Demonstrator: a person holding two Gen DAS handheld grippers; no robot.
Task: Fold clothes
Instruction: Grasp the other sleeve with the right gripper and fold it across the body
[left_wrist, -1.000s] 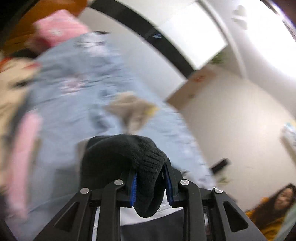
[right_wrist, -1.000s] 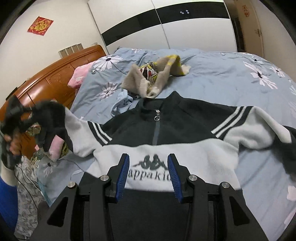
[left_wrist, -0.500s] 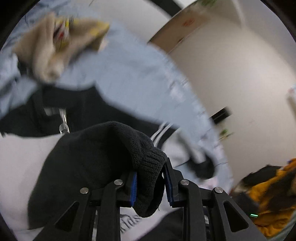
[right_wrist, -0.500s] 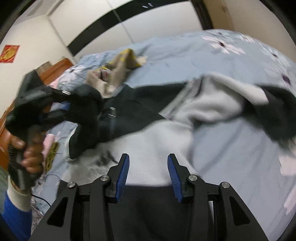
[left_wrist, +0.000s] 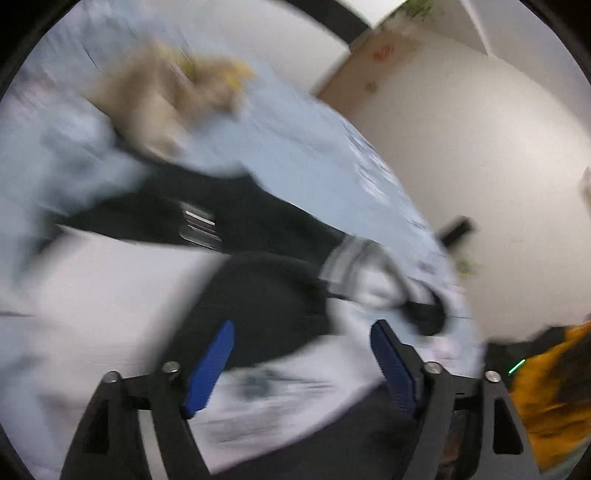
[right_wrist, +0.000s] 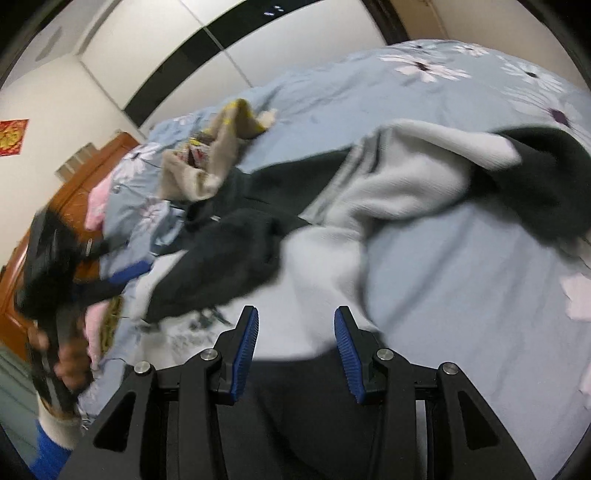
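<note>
One black-and-white jacket on the bed, two hand-held grippers open over it.

Left wrist view, heavily blurred: the left hand-held gripper (left_wrist: 301, 363) stands spread, gripping nothing, with the jacket (left_wrist: 258, 295) just beyond its blue pads; one beige garment (left_wrist: 162, 96) lies farther off on the bed (left_wrist: 314, 147). Right wrist view: the right hand-held gripper (right_wrist: 294, 334) is likewise spread and empty above the jacket's (right_wrist: 325, 266) white chest, its near hem cut off; one dark sleeve lies folded across the front, the other trails far right.
</note>
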